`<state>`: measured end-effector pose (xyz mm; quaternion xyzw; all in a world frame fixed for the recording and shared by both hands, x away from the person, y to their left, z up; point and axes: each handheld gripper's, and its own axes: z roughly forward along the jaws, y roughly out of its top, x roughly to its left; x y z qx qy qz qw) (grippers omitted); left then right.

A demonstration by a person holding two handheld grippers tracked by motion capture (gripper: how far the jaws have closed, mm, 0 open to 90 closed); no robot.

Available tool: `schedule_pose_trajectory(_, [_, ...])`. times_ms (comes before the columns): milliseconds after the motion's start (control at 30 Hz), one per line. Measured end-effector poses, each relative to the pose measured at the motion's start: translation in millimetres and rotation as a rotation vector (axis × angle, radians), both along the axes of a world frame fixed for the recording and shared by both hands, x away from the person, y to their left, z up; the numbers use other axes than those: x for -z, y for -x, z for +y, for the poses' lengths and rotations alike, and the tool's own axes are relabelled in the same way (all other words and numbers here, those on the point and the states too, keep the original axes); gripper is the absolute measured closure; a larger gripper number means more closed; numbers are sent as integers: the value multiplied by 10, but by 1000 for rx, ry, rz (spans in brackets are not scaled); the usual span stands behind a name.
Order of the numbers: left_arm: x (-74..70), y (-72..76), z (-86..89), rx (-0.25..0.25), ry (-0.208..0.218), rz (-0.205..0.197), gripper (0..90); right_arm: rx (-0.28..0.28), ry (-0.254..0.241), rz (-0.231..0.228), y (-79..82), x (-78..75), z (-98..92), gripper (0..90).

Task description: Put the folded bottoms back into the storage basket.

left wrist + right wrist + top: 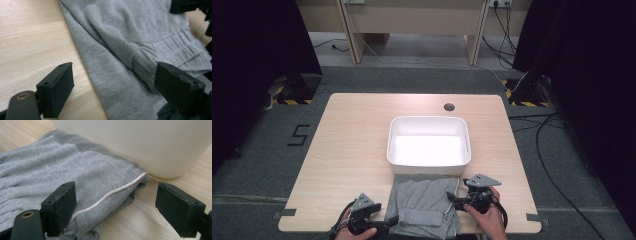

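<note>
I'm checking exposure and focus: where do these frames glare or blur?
High view: the white bin floor glares, washed out. Left gripper view: the grey garment is fairly sharp, the near jaws soft. Right gripper view: the bin wall is bright and featureless, the cloth sharper.

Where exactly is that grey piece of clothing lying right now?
In the high view, the grey garment lies at the table's near edge, between the left gripper and right gripper, just in front of the white tub.

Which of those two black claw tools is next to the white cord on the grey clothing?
The right gripper: the white cord along the grey garment's edge runs between its open jaws. The left gripper straddles the plain edge.
</note>
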<state>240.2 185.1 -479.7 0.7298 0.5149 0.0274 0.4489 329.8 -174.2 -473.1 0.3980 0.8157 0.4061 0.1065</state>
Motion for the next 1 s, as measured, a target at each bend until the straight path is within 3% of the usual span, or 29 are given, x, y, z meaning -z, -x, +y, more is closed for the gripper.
schedule_pose_trajectory(100, [-41,32,5,8,17,-16,150,0,-2,-1,-5,6,-13,180])
schedule_pose_trajectory(167, [-42,70,-54,36,-11,-36,149,2,1,4,-6,7,-2,181])
schedule_pose_trajectory(233, [-23,76,-82,45,-16,-27,149,-3,4,-2,-10,9,4,183])
schedule_pose_trajectory(267, [25,77,-132,68,-22,-3,149,-1,11,-4,0,1,19,186])
schedule_pose_trajectory(300, [57,78,-156,78,-40,4,149,-5,13,-4,4,0,26,187])
schedule_pose_trajectory(333, [78,89,-178,77,-56,-23,145,-8,15,-2,5,-1,30,189])
schedule_pose_trajectory(367, [78,89,-178,77,-56,-23,148,-8,15,-2,5,-1,30,189])
schedule_pose_trajectory(400, [81,101,-219,82,-111,-56,149,-7,18,-3,5,2,39,189])
schedule_pose_trajectory(467, [84,105,-237,82,-128,-67,148,-10,16,-1,6,2,46,190])
schedule_pose_trajectory(533, [93,95,-254,74,-82,-57,147,-16,20,-4,0,5,54,191])
schedule_pose_trajectory(600, [89,84,-257,84,-72,-51,187,-10,13,-5,-3,-1,54,202])
schedule_pose_trajectory(900, [110,70,-362,117,-57,-77,413,-13,15,-6,-19,13,54,200])
schedule_pose_trajectory(1000, [114,69,-375,123,-73,-93,462,-22,20,-7,-25,25,61,201])
